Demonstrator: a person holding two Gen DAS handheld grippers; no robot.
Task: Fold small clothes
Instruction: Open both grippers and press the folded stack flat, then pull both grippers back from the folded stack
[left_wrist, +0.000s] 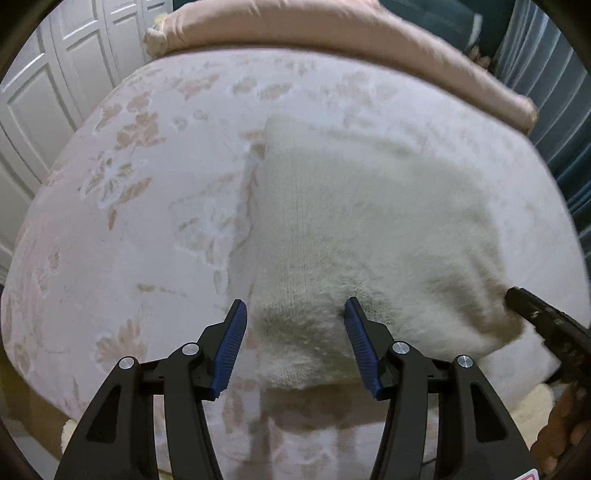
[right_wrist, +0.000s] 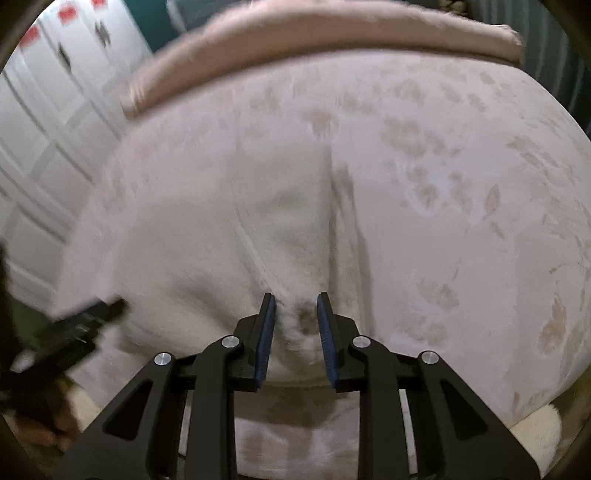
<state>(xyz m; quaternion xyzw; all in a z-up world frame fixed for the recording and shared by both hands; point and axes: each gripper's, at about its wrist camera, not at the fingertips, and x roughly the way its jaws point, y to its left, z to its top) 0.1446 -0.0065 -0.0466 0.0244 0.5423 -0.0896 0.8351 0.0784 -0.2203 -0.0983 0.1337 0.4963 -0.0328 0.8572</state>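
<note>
the fuzzy white sweater (left_wrist: 369, 236) lies on the floral bed (left_wrist: 129, 221). left gripper (left_wrist: 295, 314) spread over its near hem; right gripper (right_wrist: 295, 314) half-spread there, nothing pinched. next: pinch the hem for a fold.

Folded garment (left_wrist: 362, 240) lay on bed (left_wrist: 129, 221), frame centre-right; pillow (left_wrist: 332, 40) behind, along top; wardrobe doors (left_wrist: 44, 92) upper left.

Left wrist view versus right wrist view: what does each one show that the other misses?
Only the left wrist view shows the cream fuzzy garment's left edge and knit ribbing, with the left gripper open over its near hem. Only the right wrist view shows the right gripper narrowly open around a tuft. Both share the floral bedspread and pink pillow.
</note>
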